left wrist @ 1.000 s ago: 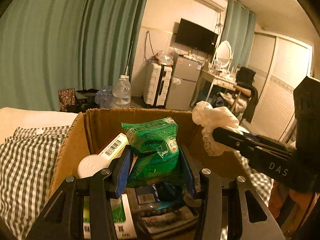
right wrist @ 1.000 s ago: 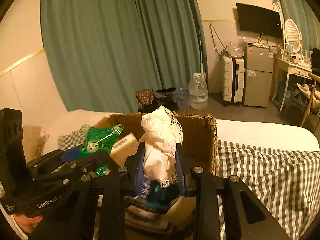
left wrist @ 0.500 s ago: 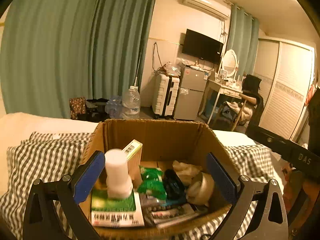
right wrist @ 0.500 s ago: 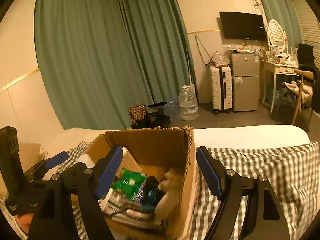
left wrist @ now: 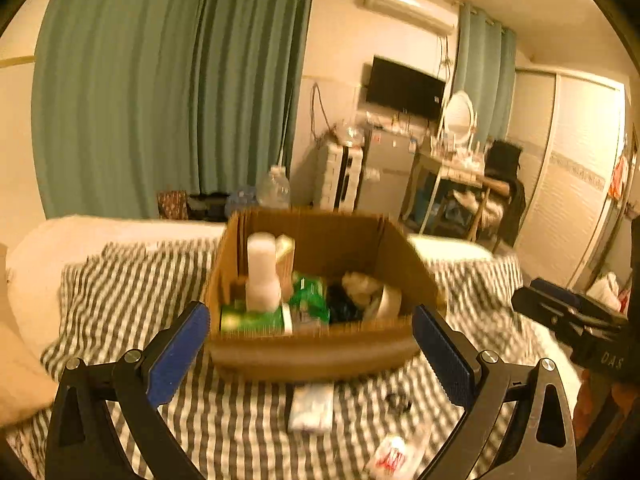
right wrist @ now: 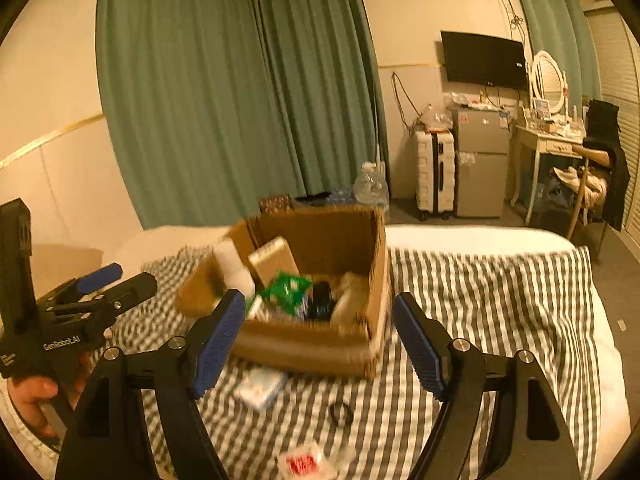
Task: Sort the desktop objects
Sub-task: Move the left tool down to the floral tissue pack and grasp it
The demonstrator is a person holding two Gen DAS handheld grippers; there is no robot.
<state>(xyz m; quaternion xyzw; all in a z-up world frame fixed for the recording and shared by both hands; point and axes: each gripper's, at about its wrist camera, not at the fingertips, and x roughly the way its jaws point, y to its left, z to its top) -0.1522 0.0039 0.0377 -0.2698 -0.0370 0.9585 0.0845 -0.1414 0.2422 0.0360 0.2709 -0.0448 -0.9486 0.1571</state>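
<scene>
Left tongs (left wrist: 310, 338) marked "GenRobot.AI" and right tongs (right wrist: 318, 334) are gaping empty before the cardboard box (left wrist: 320, 352) containing a green packet (left wrist: 310, 294) and white bottle (left wrist: 262, 272).

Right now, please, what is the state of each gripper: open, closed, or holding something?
Left gripper: open, holding nothing; jaws have just been opening.
Right gripper: open, holding nothing; jaws have just been opening.

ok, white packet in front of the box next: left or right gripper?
Left, probably. The white packet lies centred ahead of the left gripper; from the right gripper it sits off to one side, near a finger. Both have just opened, with nothing between the fingers.
</scene>
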